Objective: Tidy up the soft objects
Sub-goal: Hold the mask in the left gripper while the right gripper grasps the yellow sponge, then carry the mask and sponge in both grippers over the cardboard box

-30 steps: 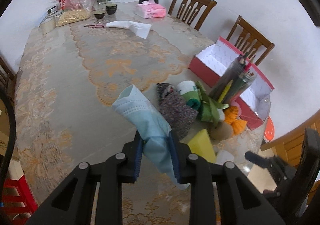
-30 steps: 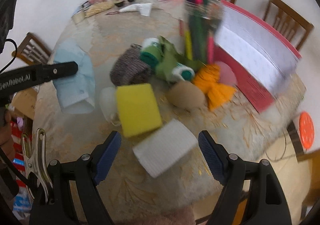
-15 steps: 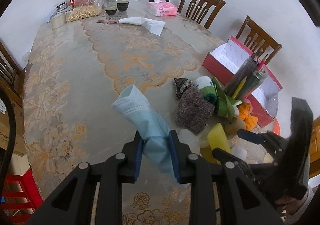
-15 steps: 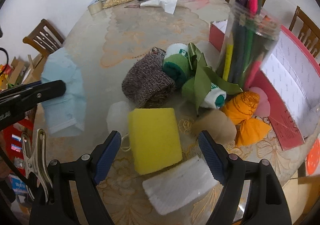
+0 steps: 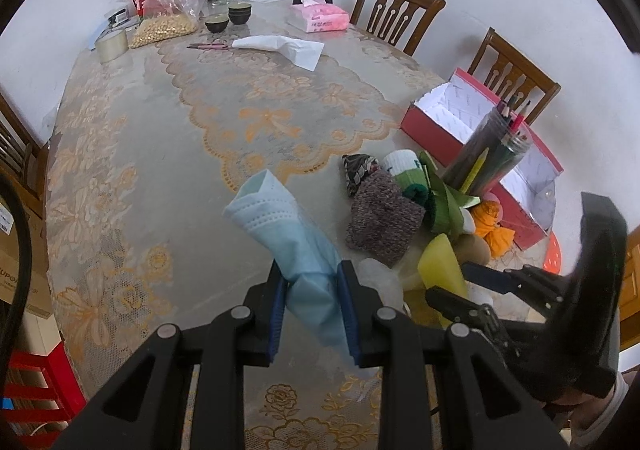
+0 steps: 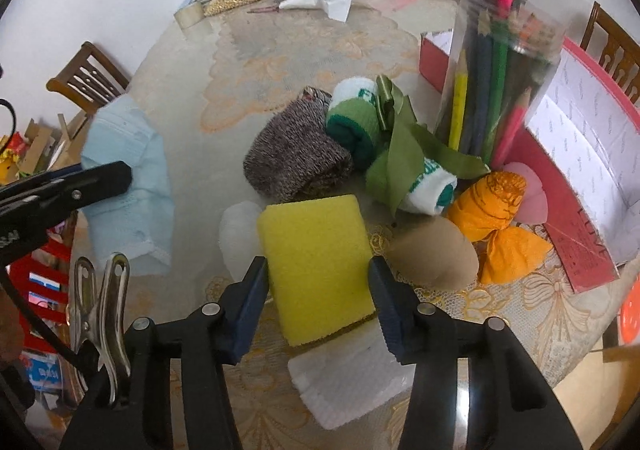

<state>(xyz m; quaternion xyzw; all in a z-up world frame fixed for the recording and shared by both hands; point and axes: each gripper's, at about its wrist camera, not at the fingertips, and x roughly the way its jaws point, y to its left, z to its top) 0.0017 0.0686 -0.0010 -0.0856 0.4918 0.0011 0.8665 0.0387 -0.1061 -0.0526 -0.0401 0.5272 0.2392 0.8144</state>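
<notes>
Right gripper [image 6: 318, 290], lower centre of the right wrist view, now straddling the yellow sponge [image 6: 316, 262]; a second earlier its jaws stood wide over a white foam block [image 6: 352, 382] nearer the table edge. The jaws are closing, blue pads just beside the sponge's two sides, with no squeeze visible yet, so the pick-up is judged under way but not secured. Left gripper [image 5: 312, 306], lower centre of the left wrist view, stays clenched on a pale blue face mask [image 5: 280, 226], held above the lace tablecloth [image 5: 160, 138] as before. The open red box [image 5: 476, 130], right of frame, is the likely destination. The right wrist view alone shows the foam block lying below the sponge, and the tan pouch [image 6: 436, 258], orange cloth [image 6: 492, 206] and rolled socks [image 6: 352, 118] in the pile beyond it. The left wrist view alone shows the mask pinched between pads and the right gripper's body [image 5: 540, 290] at lower right
</notes>
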